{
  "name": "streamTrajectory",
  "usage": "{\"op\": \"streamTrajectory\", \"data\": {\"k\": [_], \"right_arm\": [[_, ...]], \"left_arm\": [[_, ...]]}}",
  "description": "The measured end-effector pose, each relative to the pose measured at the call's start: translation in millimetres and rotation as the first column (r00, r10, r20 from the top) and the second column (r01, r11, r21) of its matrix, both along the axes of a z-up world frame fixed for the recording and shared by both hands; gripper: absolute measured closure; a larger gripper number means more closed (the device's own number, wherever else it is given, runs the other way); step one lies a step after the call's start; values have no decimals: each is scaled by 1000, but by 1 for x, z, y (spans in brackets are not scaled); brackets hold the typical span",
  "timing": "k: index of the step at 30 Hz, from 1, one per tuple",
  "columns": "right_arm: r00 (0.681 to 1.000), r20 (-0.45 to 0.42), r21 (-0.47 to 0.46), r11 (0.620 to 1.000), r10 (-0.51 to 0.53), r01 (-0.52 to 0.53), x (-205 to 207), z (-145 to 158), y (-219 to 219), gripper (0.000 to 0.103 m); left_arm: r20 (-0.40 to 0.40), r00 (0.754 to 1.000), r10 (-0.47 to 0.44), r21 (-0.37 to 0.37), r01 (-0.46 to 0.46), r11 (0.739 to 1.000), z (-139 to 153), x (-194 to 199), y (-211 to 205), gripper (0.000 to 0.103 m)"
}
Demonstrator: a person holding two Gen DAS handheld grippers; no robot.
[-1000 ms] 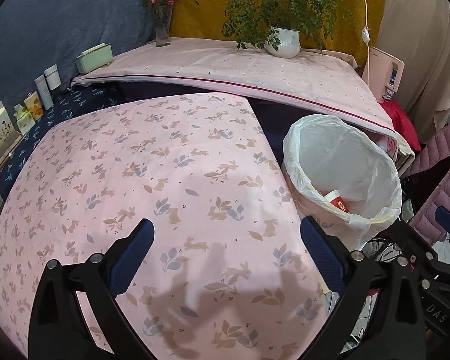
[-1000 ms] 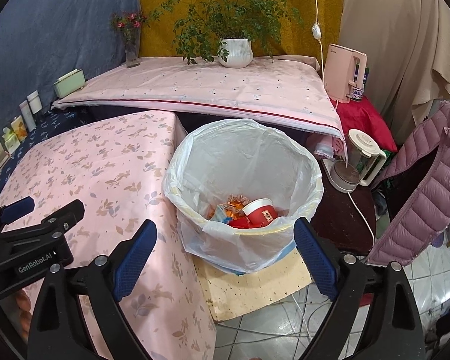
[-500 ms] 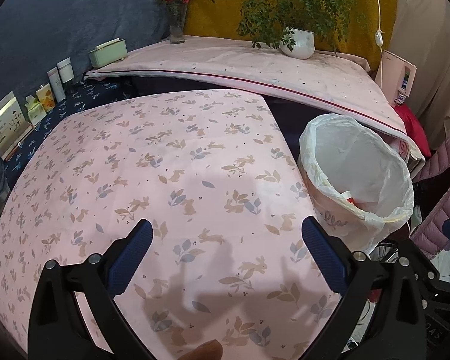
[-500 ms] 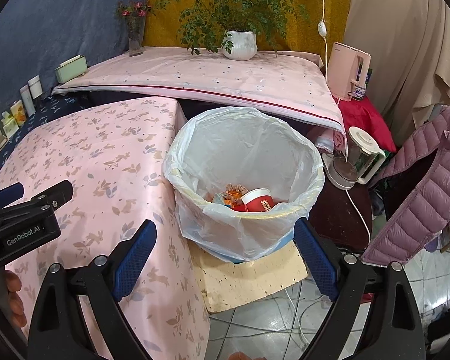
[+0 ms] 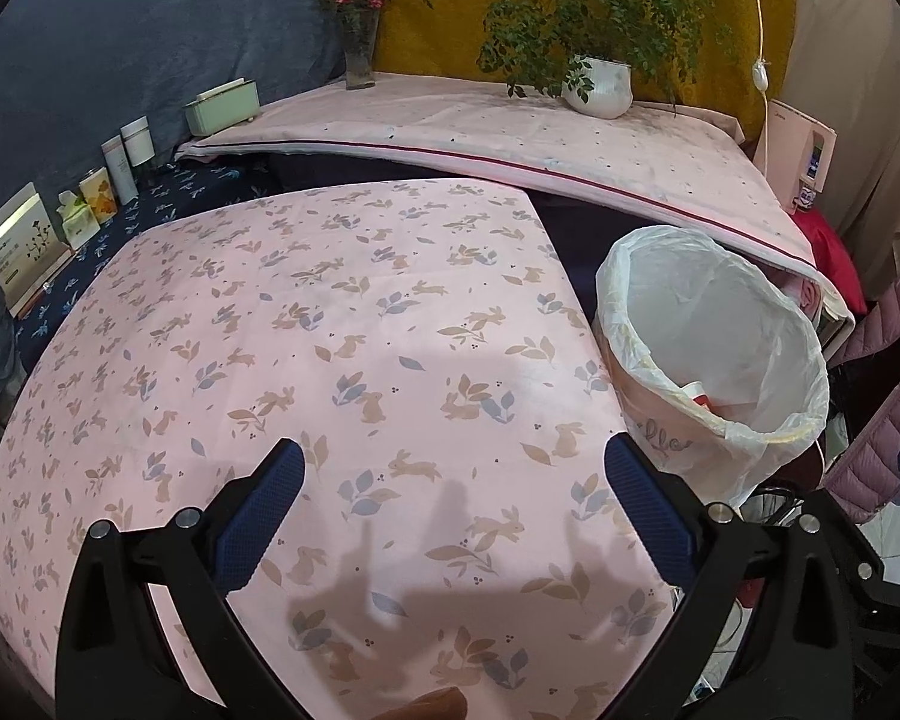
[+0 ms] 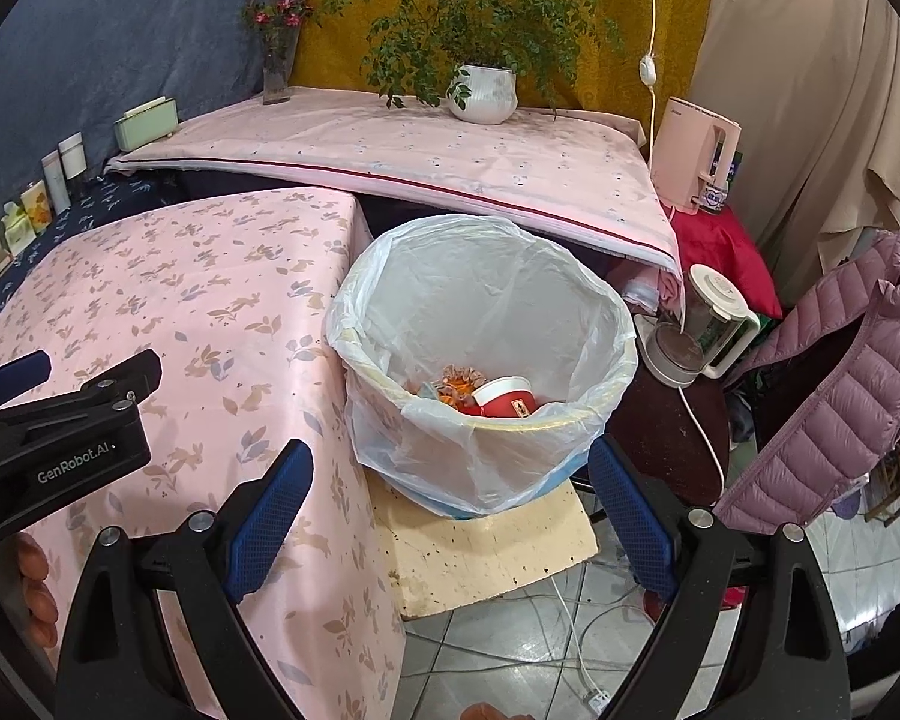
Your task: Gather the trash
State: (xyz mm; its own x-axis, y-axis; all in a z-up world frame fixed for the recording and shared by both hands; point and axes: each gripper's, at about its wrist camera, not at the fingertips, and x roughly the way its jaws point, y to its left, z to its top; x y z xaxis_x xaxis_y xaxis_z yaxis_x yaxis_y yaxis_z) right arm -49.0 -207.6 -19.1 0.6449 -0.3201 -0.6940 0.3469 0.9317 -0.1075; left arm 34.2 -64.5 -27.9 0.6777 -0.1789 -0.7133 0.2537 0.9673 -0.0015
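Right wrist view: the right gripper (image 6: 450, 498) hangs with its blue-padded fingers spread wide and empty above the white-bagged round waste bin (image 6: 480, 360), where a red paper cup (image 6: 506, 399) and orange wrapper (image 6: 457, 387) lie. Beside the bin, the left gripper (image 5: 450, 504) hovers equally spread over the pink rabbit-print tablecloth (image 5: 306, 324).

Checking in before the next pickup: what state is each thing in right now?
Left gripper: jaws open, empty, over the table.
Right gripper: jaws open, empty, facing the bin.
Trash bin: upright, lined with a bag, open.
Red cup: lying in the bin.
Orange wrapper: in the bin beside the cup.
Table: covered by a pink cloth.
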Motion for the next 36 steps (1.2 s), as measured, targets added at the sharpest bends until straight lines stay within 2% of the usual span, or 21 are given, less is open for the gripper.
{"op": "streamTrajectory", "data": {"k": [18, 36], "right_arm": [[1000, 5, -14, 1000, -27, 27, -5, 1, -6, 14], [999, 8, -30, 999, -36, 36, -8, 2, -8, 14]], "left_arm": [[-7, 999, -34, 5, 34, 999, 3, -10, -12, 7], [-8, 1000, -30, 0, 30, 1000, 5, -12, -12, 7]]}}
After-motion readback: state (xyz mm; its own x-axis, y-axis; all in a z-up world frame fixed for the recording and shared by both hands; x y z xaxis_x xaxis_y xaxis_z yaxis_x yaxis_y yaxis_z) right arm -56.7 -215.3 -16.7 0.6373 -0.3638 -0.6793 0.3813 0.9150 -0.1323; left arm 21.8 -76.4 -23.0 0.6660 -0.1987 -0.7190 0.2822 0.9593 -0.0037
